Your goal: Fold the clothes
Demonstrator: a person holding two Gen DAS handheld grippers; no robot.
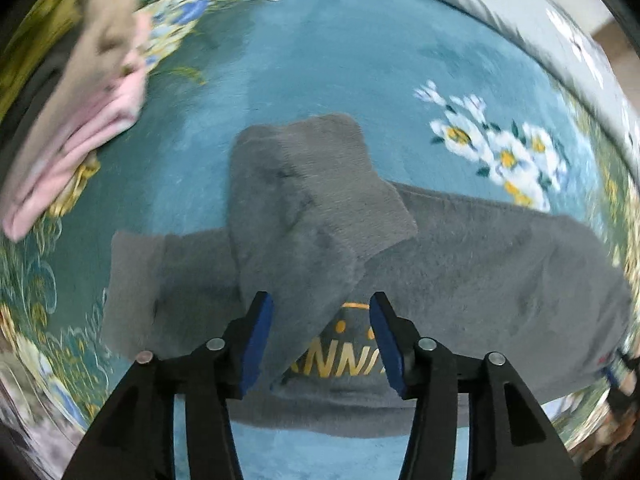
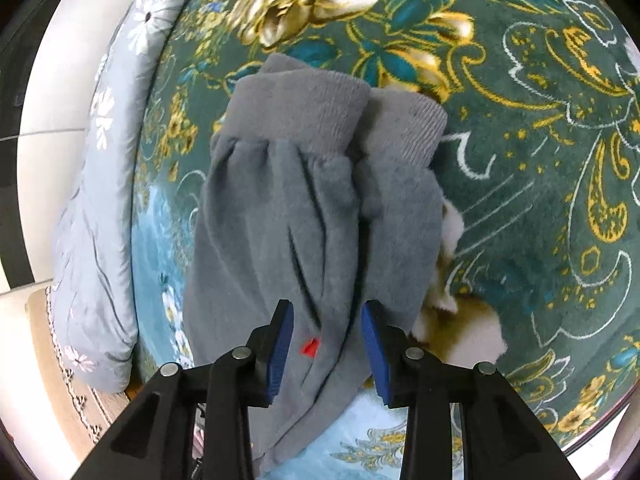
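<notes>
A grey fleece sweatshirt lies spread across a teal flowered blanket. One sleeve is folded over its body, beside gold lettering. My left gripper hovers straight above that sleeve with its blue pads apart, not pressing the cloth. In the right wrist view the same grey garment runs away from me and ends in ribbed cuffs. A small red tag shows between the fingers. My right gripper stands open just over the fabric.
A folded stack of pink and beige clothes lies at the far left of the blanket. A pale blue flowered quilt lies along the blanket's left edge, with a white surface beyond it. The dark green patterned blanket extends to the right.
</notes>
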